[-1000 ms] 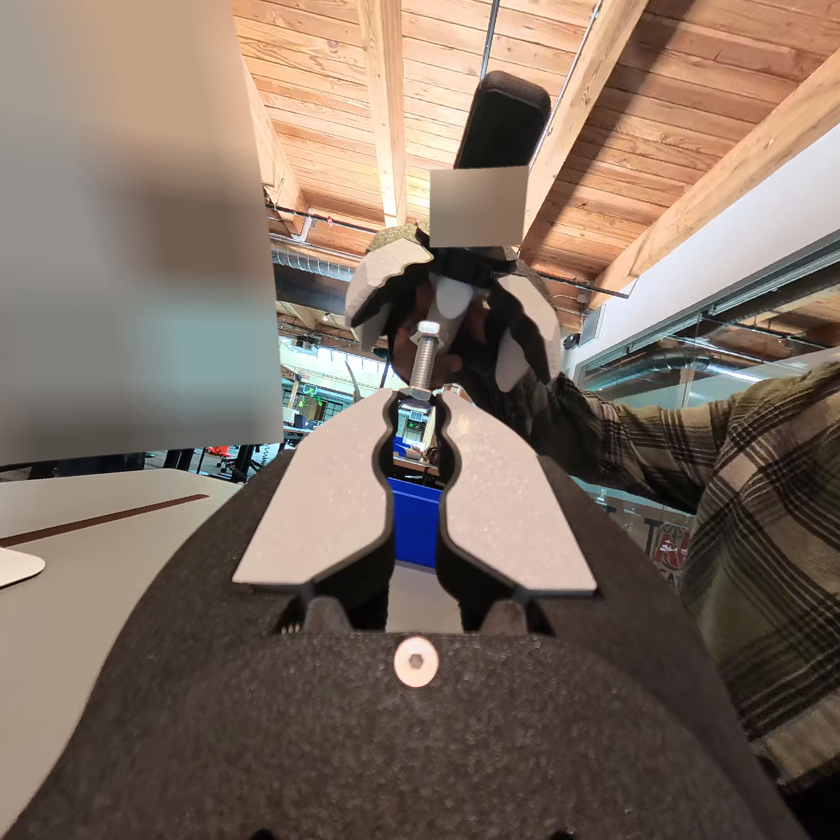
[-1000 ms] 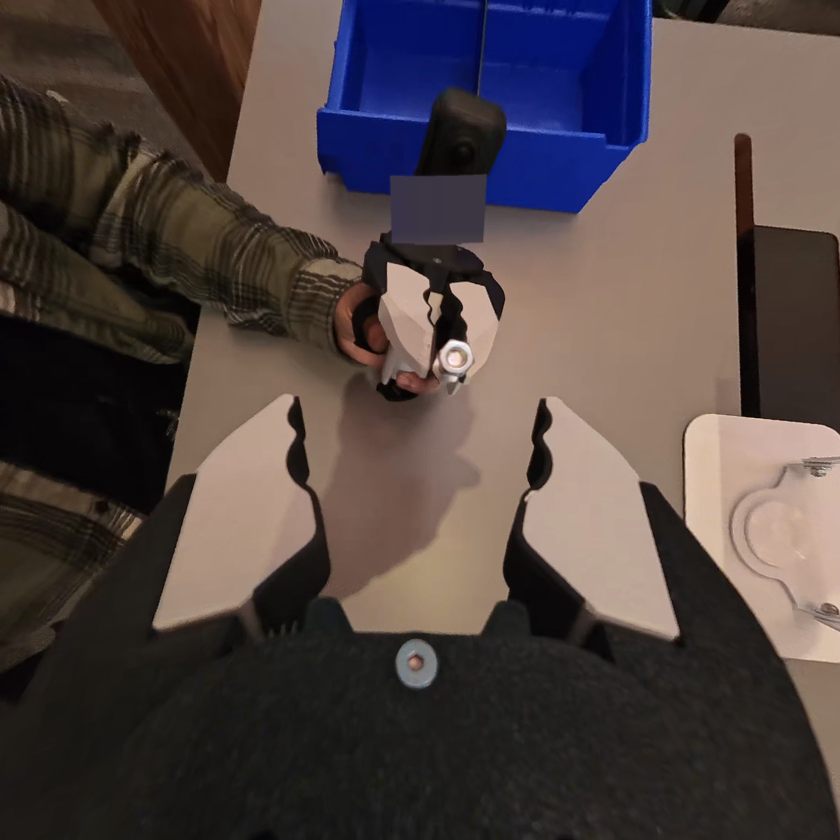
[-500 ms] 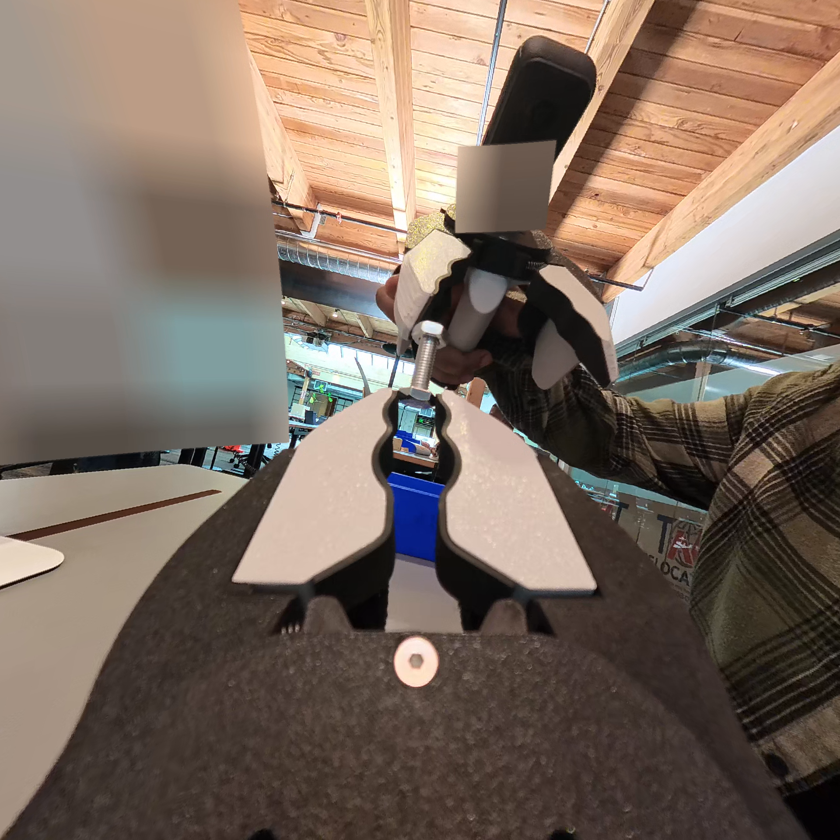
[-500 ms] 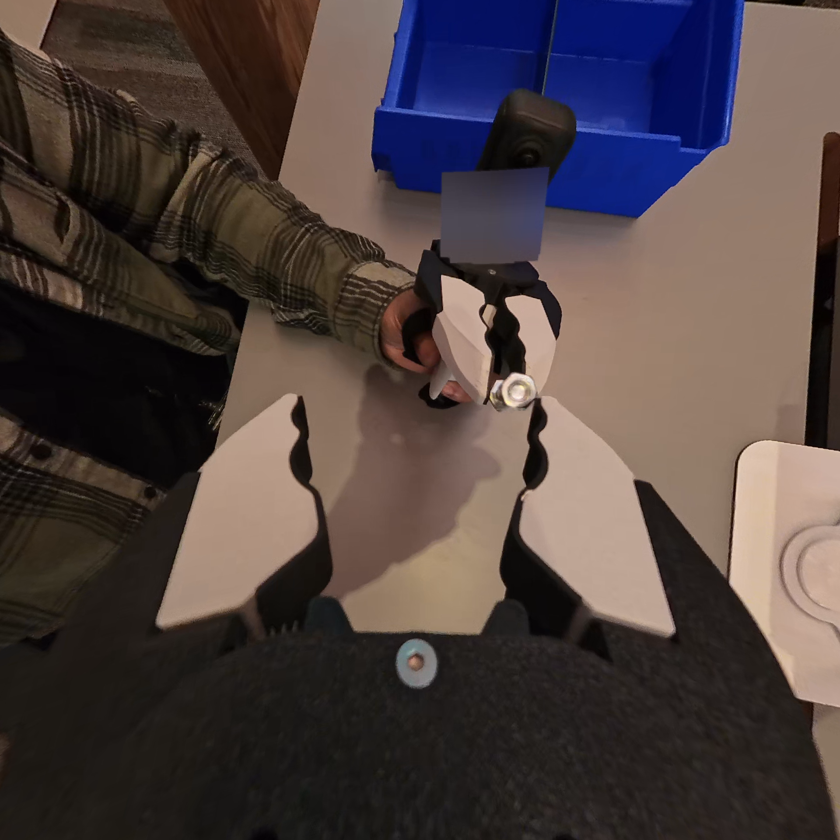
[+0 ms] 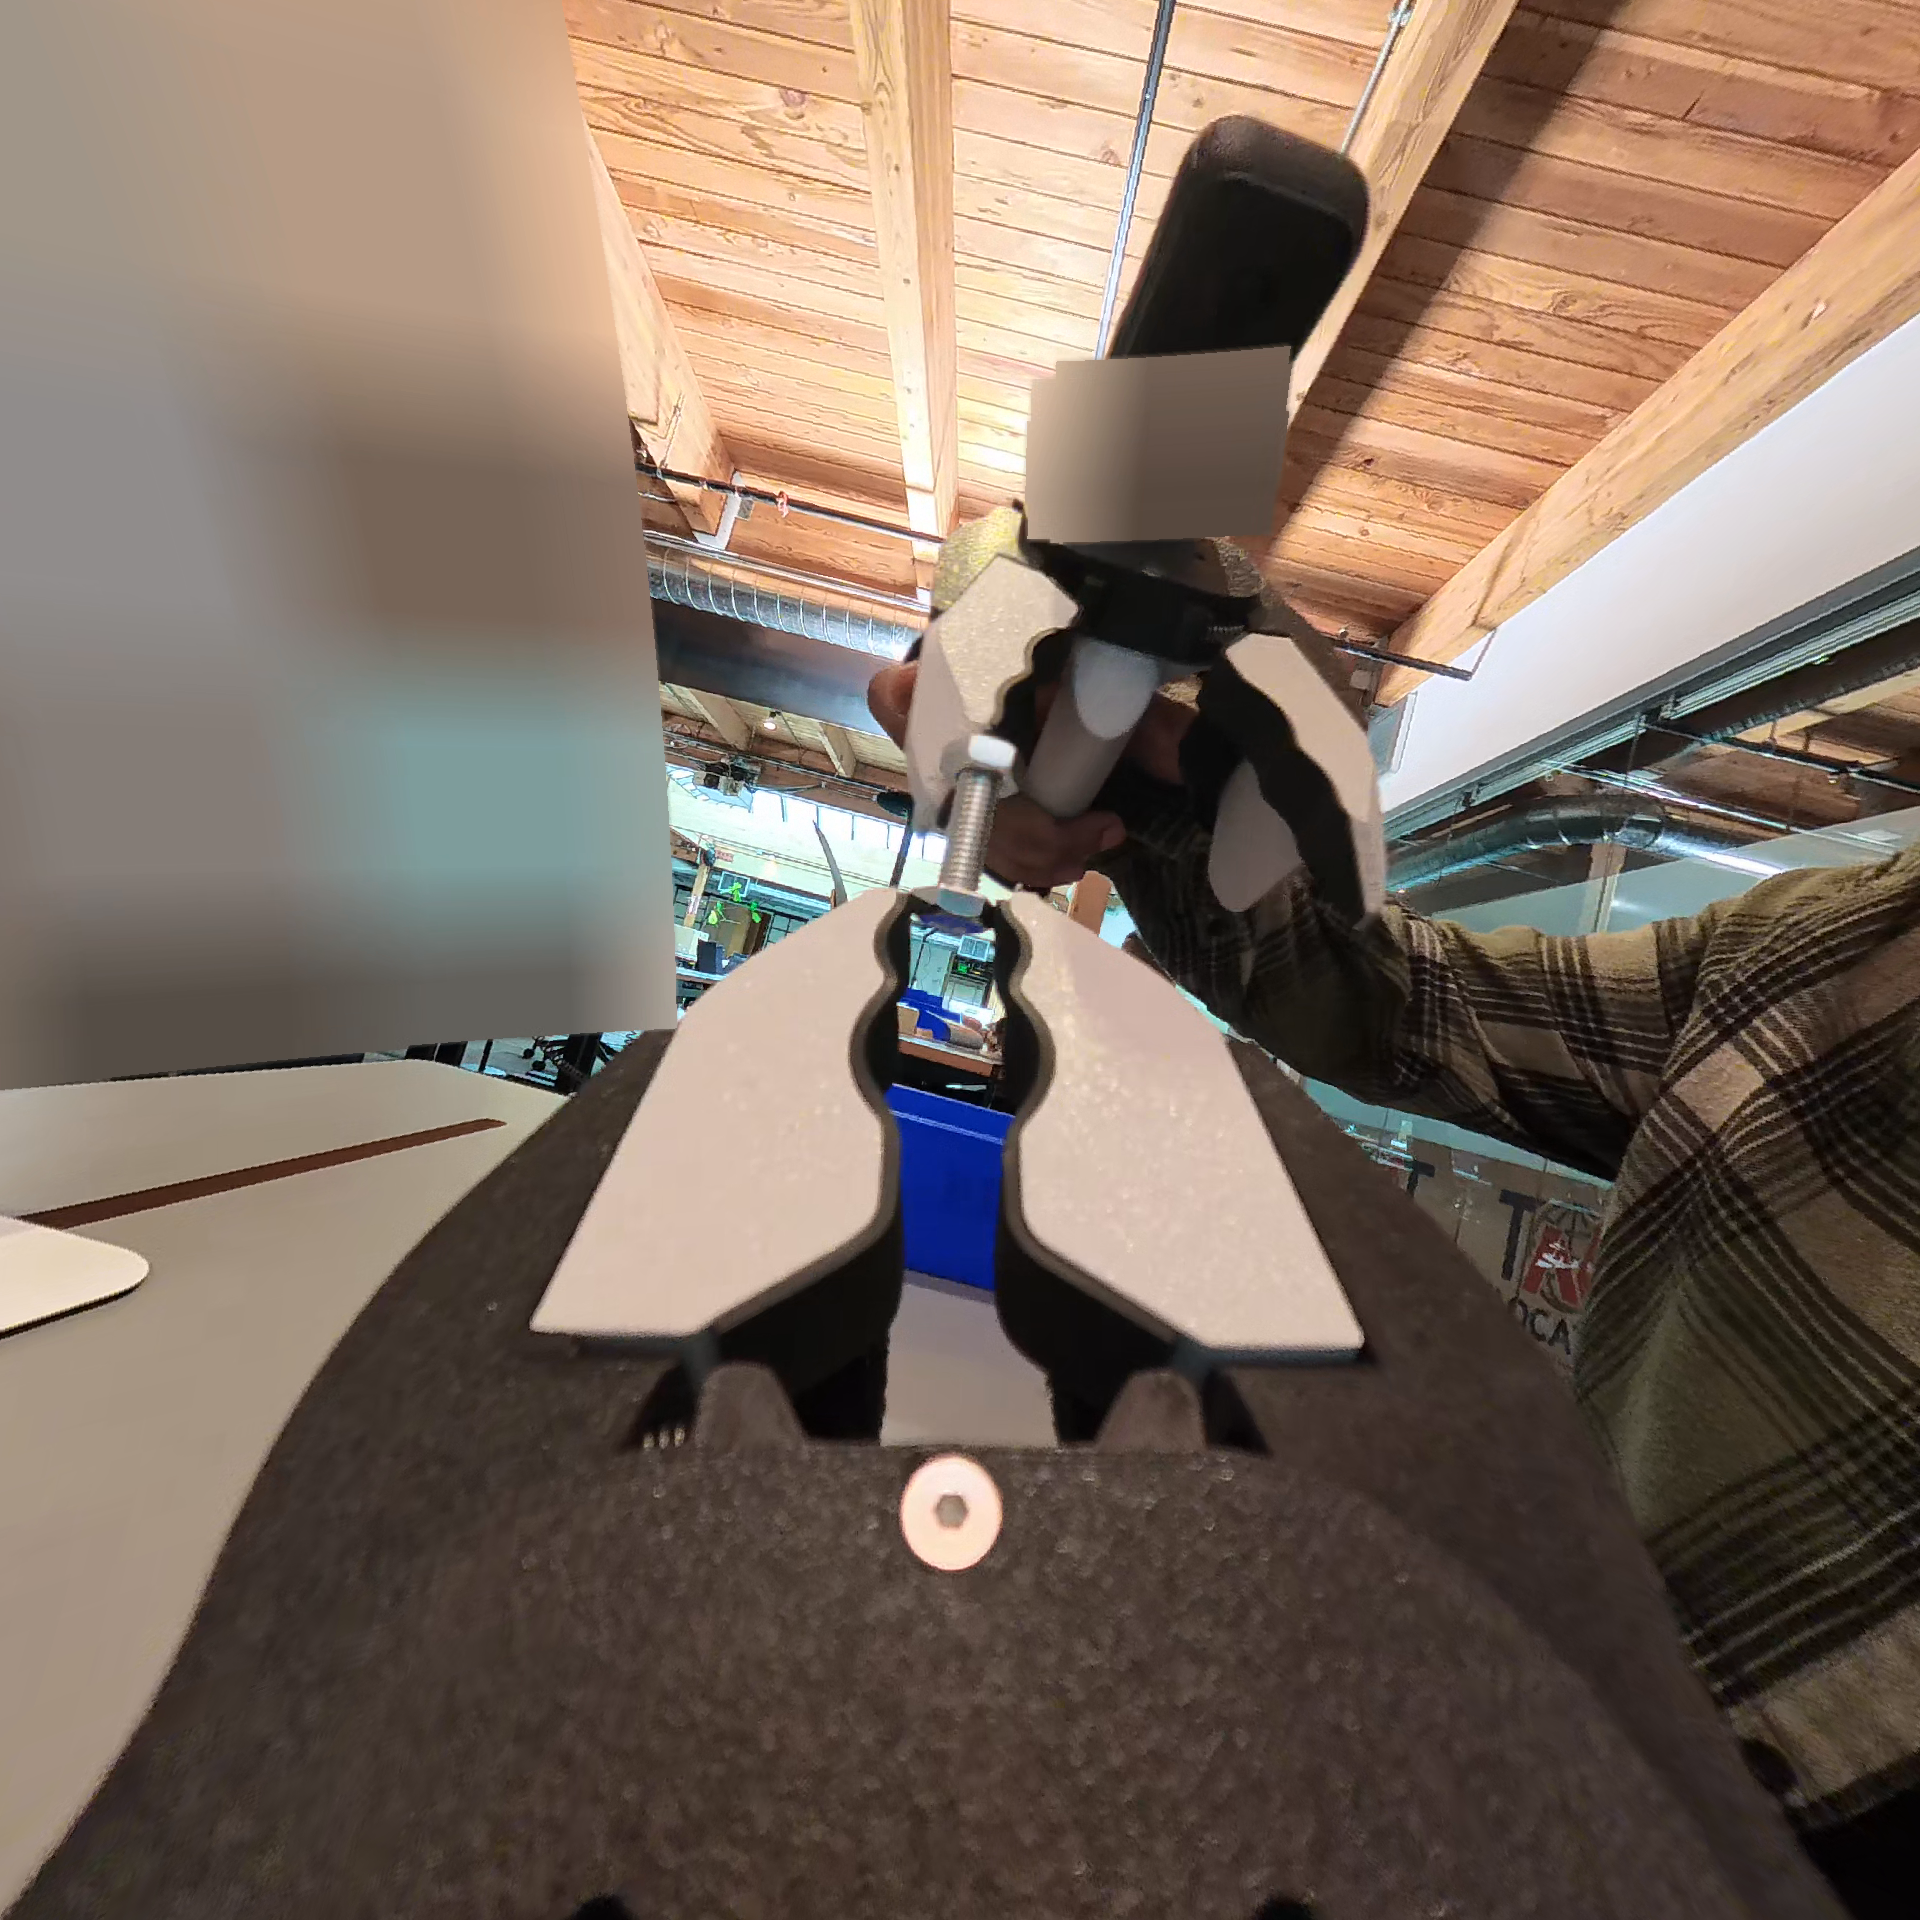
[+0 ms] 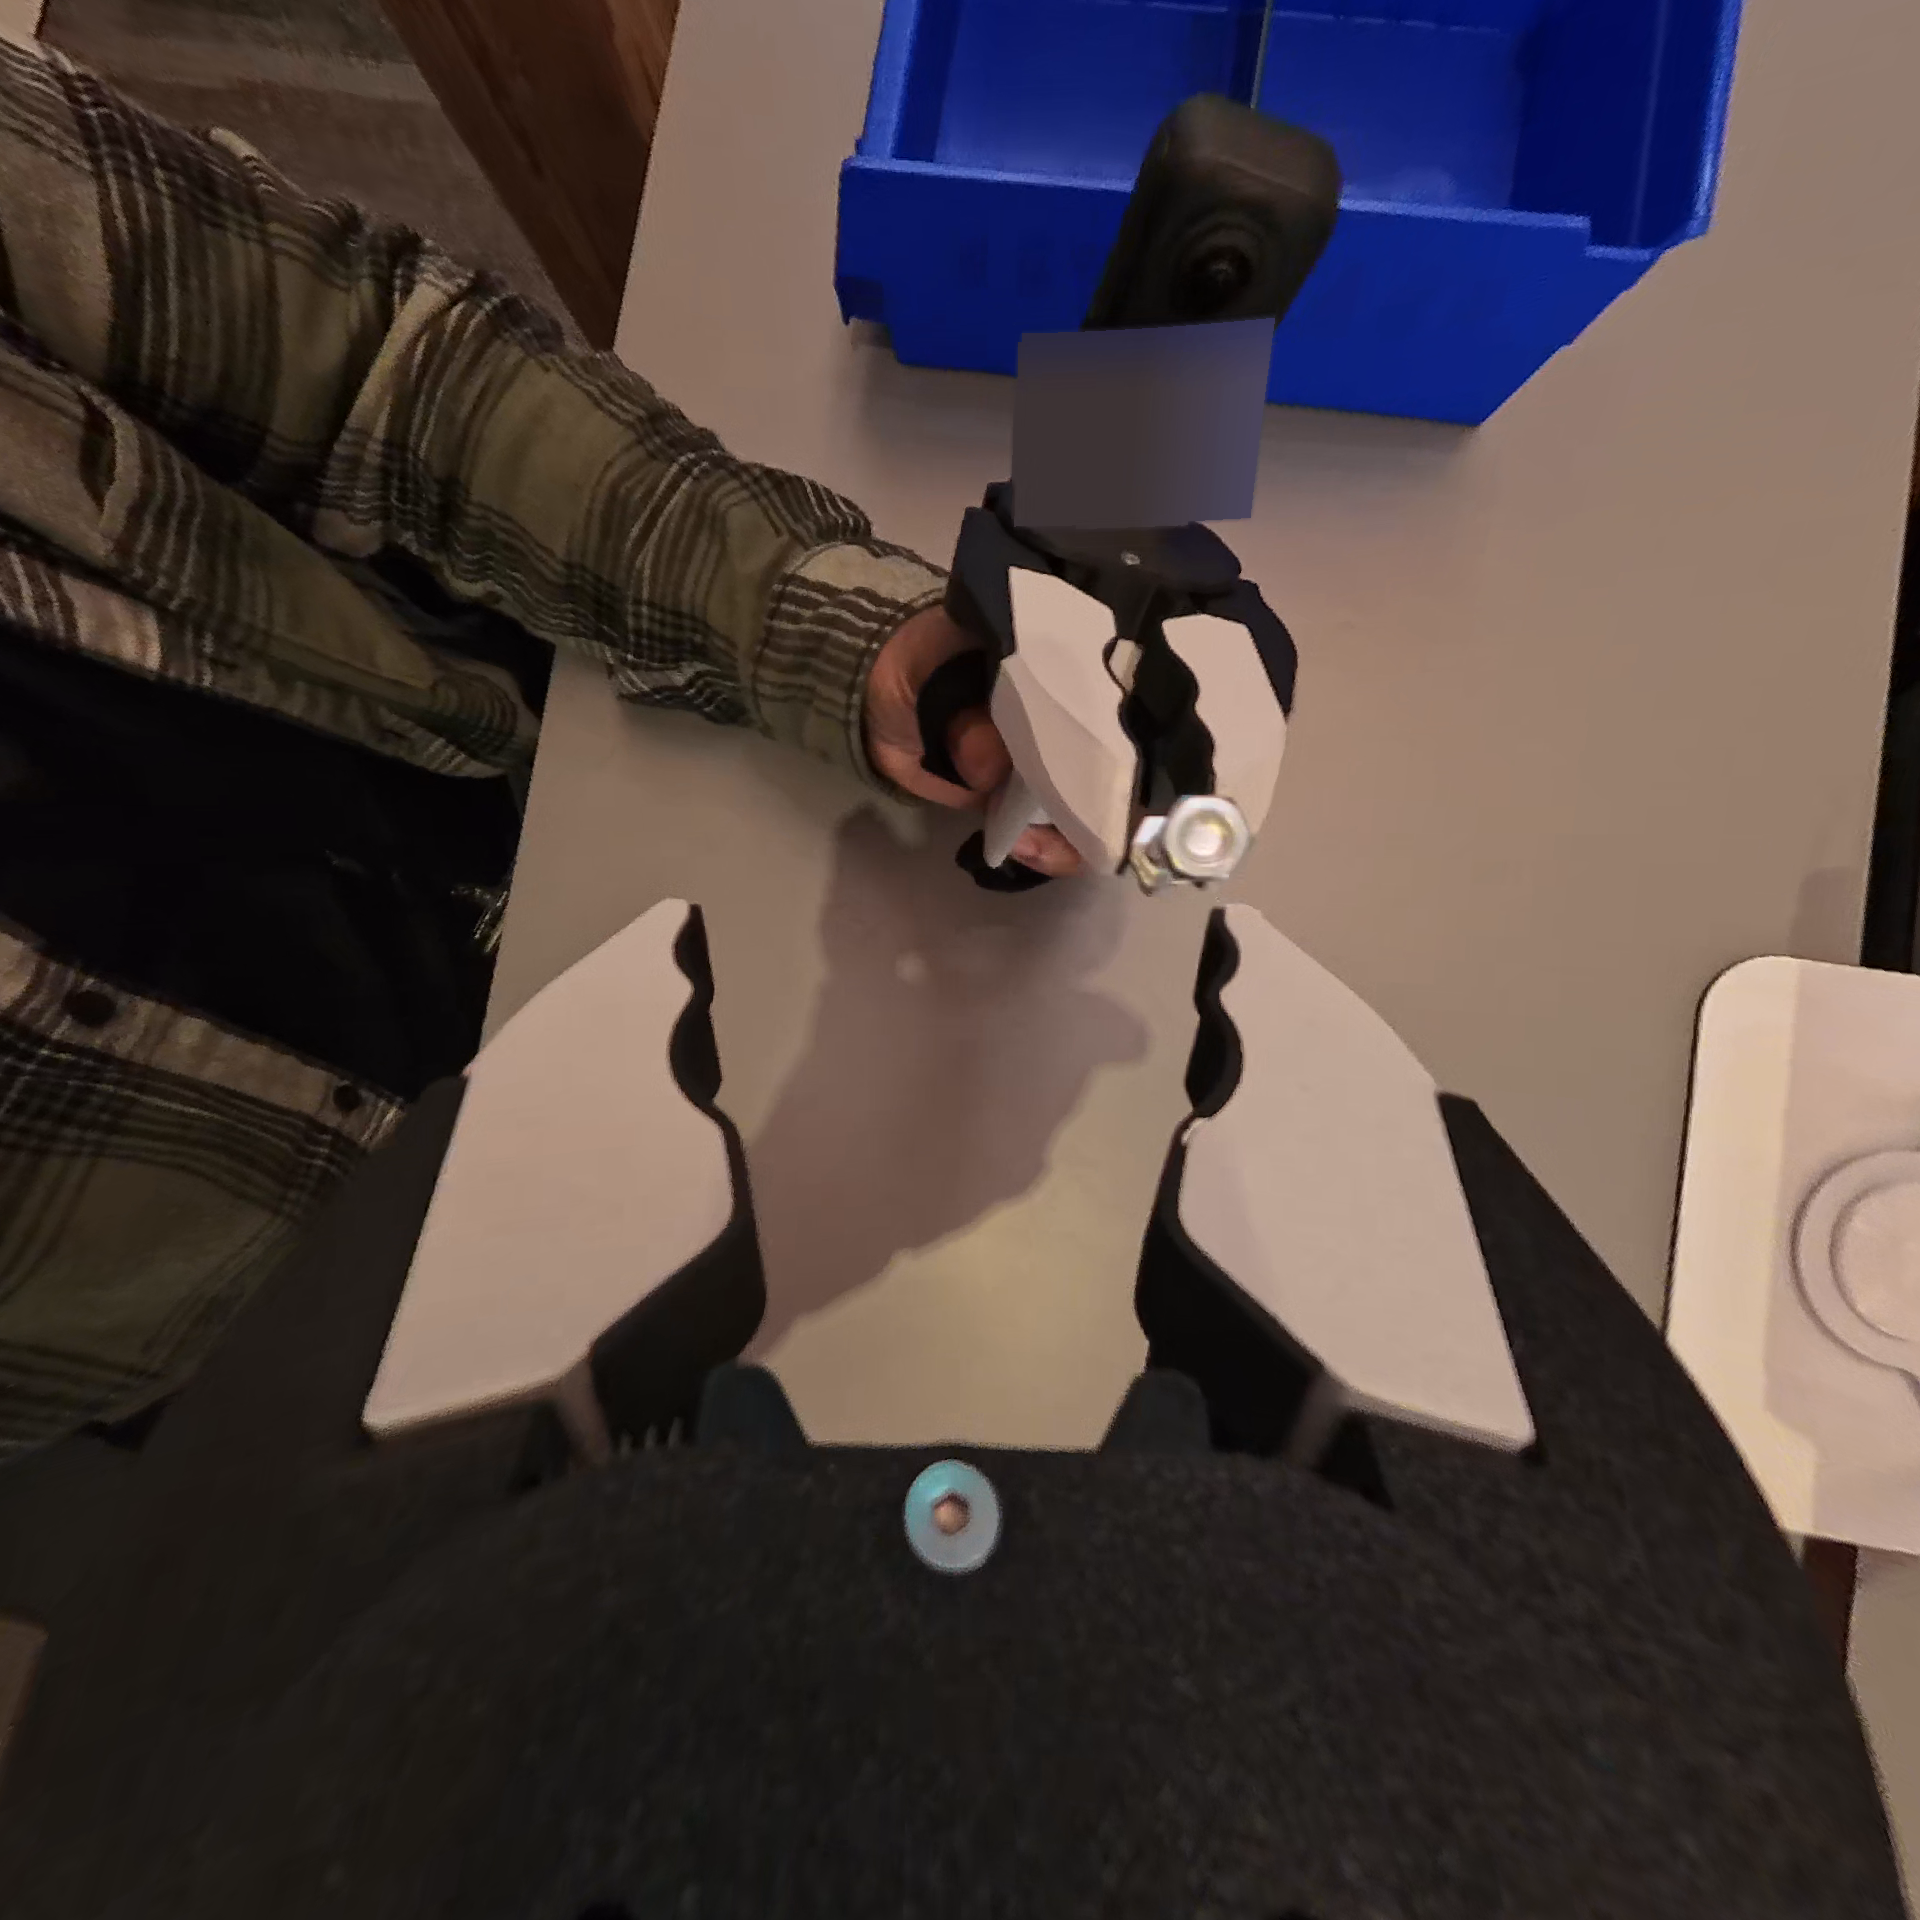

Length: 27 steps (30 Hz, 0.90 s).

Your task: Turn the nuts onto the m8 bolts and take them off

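My left gripper (image 5: 951, 906) is shut on the head end of a threaded steel bolt (image 5: 964, 821) and holds it upright above the table. A hex nut (image 5: 989, 753) sits at the bolt's upper end. My right gripper (image 5: 1143, 842) hangs above it, open and empty, with one finger close beside the nut. In the right wrist view my right gripper (image 6: 954, 920) is wide open. The nut (image 6: 1205, 836) shows end-on just beyond its right fingertip (image 6: 1231, 935), outside the gap. The left gripper (image 6: 1179, 826) holds the bolt there.
A blue bin (image 6: 1351, 260) stands at the far side of the grey table (image 6: 1507, 727). A white base plate (image 6: 1818, 1195) lies at the right. Plaid sleeves (image 6: 520, 499) reach in from the left. The bin also shows in the left wrist view (image 5: 951, 1184). Both grippers' tips are roughly 35 cm from the white base plate (image 6: 1818, 1195).
The right gripper has come closer to the bolt and shifted, so the nut went from between its open fingers to just off its right fingertip. The left gripper keeps its hold.
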{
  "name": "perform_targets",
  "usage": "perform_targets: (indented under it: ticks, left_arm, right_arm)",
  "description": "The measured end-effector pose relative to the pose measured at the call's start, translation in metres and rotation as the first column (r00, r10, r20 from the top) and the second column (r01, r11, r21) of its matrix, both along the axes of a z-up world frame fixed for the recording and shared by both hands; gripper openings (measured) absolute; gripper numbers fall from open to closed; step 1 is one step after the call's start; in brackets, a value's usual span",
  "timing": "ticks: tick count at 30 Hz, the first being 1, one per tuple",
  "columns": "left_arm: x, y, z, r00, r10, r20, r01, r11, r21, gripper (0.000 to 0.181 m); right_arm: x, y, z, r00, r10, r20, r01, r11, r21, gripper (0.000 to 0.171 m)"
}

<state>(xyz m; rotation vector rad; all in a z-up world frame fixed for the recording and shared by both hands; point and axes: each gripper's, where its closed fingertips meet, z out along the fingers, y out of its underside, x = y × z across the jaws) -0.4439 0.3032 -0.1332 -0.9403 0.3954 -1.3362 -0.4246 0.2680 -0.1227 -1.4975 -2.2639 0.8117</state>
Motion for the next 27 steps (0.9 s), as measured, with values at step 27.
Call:
perform_targets:
  ticks: [27]
  left_arm:
    - [0.009, -0.001, -0.003, 1.0, -0.02, -0.021, 0.019, 1.0, -0.009, 0.014]
  right_arm:
    - [-0.008, 0.001, 0.005, 0.999, -0.022, -0.029, 0.021, 0.999, -0.033, 0.085]
